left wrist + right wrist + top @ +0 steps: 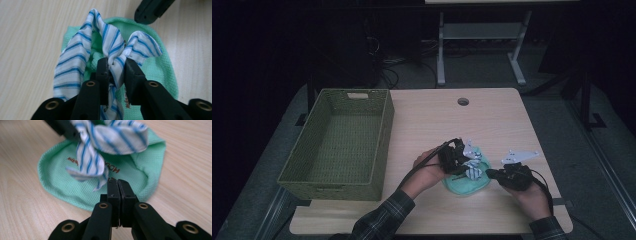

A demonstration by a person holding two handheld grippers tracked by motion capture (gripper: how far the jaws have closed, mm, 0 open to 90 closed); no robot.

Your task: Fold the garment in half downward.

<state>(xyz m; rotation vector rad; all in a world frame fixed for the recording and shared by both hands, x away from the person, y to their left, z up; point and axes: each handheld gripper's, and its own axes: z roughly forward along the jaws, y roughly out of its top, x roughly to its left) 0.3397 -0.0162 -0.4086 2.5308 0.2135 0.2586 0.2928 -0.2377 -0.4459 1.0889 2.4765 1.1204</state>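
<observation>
Left gripper (116, 66) pinches striped cloth (110, 45) over green cloth (160, 70). Right gripper (117, 185), at its three o'clock, jaws closed, empty. Basket (382, 130) at nine o'clock.

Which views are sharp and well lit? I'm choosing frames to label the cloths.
High view: dim, dark surroundings, cloths small beside the basket. Left gripper view: bright, striped cloth crisp between the left gripper fingers. Right gripper view: bright, green cloth fairly sharp, striped cloth soft, right gripper slightly blurred.
</observation>
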